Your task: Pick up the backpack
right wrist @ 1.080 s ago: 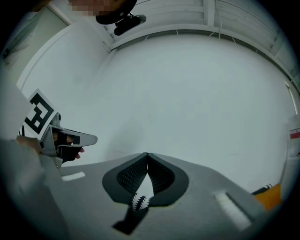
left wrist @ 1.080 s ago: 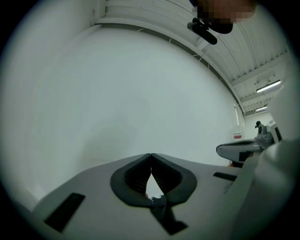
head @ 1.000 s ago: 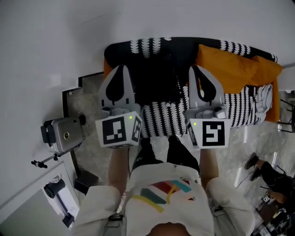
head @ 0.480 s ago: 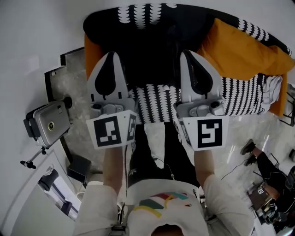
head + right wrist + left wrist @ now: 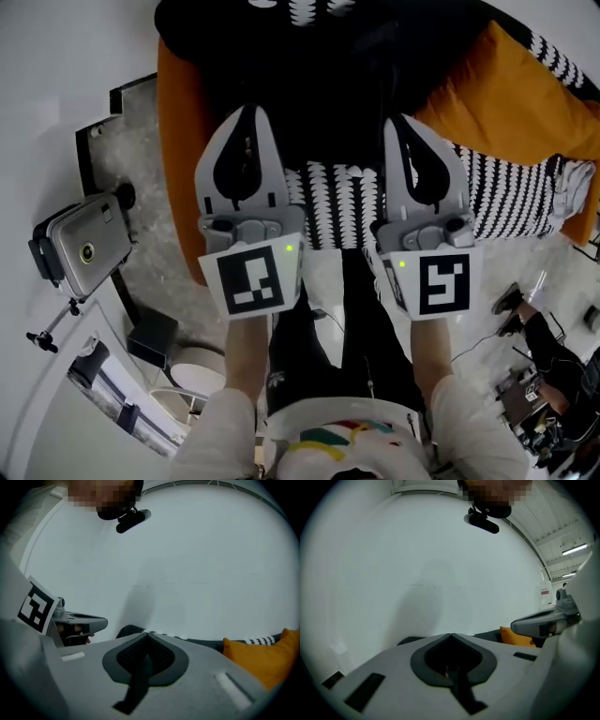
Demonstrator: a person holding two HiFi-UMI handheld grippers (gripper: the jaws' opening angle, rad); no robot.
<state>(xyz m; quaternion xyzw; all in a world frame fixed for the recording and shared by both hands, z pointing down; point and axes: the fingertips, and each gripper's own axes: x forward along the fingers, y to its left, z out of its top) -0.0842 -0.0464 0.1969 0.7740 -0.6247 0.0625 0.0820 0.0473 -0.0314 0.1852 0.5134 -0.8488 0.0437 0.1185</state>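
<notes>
In the head view the black backpack [image 5: 342,80] lies as a dark mass on the sofa, against its back, and its outline is hard to make out. My left gripper [image 5: 246,111] and my right gripper [image 5: 401,120] hover side by side just in front of it, over the sofa's front half. Both are shut with nothing between their jaws. In the left gripper view the closed tips [image 5: 451,633] point almost level at a white wall. The right gripper view shows the same for its tips [image 5: 148,632], with a dark strip of sofa behind.
The sofa has a black-and-white patterned cover [image 5: 337,202] and an orange cushion [image 5: 497,103] at the right. A silver camera on a tripod [image 5: 84,246] stands on the floor at the left. A person's shoes [image 5: 511,300] show at the right edge.
Both grippers have sunk toward the sofa, still shut and side by side. The sofa and backpack now fill more of the head view's top.
</notes>
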